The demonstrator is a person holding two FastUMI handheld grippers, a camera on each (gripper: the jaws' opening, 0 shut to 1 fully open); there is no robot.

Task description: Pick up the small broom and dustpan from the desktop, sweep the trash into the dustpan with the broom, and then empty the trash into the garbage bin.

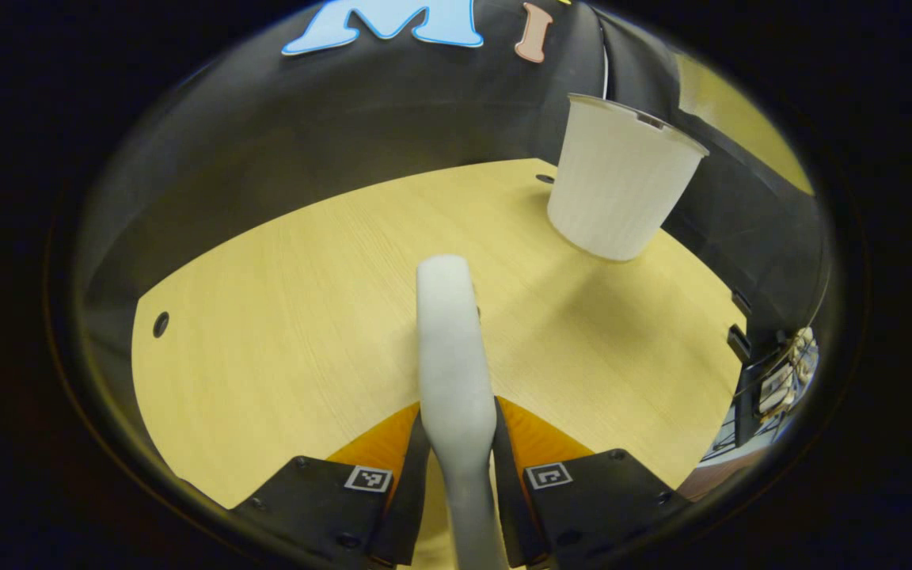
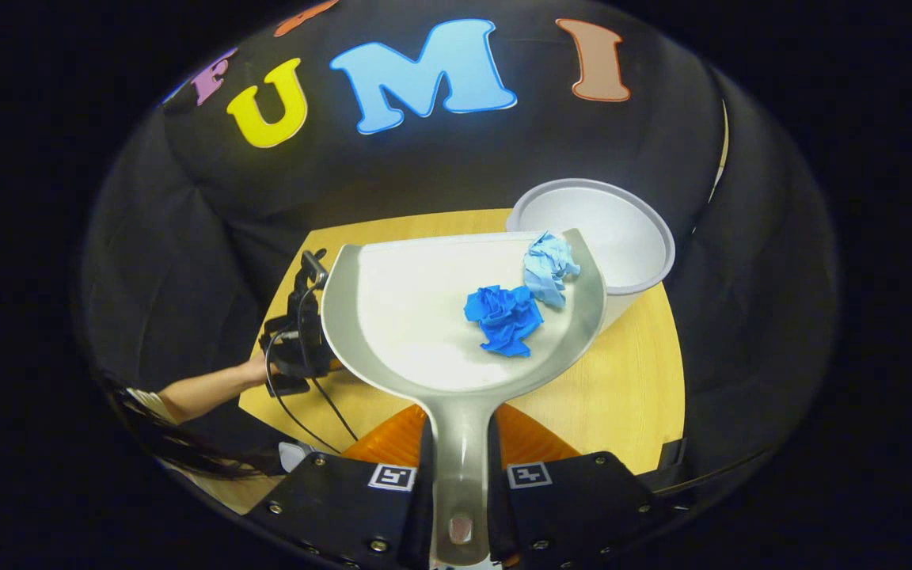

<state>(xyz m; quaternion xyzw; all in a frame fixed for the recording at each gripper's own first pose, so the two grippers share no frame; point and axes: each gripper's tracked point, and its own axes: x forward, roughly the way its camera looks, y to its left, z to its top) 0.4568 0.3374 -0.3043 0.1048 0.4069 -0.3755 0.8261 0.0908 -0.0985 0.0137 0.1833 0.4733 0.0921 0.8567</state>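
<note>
While the right claw (image 2: 457,483) is clenched on the grey handle of the dustpan (image 2: 440,317), the pan hangs above the counter (image 2: 638,380) with its far corner over the rim of the white garbage bin (image 2: 622,229). Two crumpled paper wads lie in the pan, a dark blue one (image 2: 503,318) touching a light blue one (image 2: 549,267) nearest the bin. Clamped in the left claw (image 1: 460,467), the small broom's pale handle (image 1: 450,332) points out over the counter (image 1: 282,317), well apart from the bin (image 1: 618,190).
</note>
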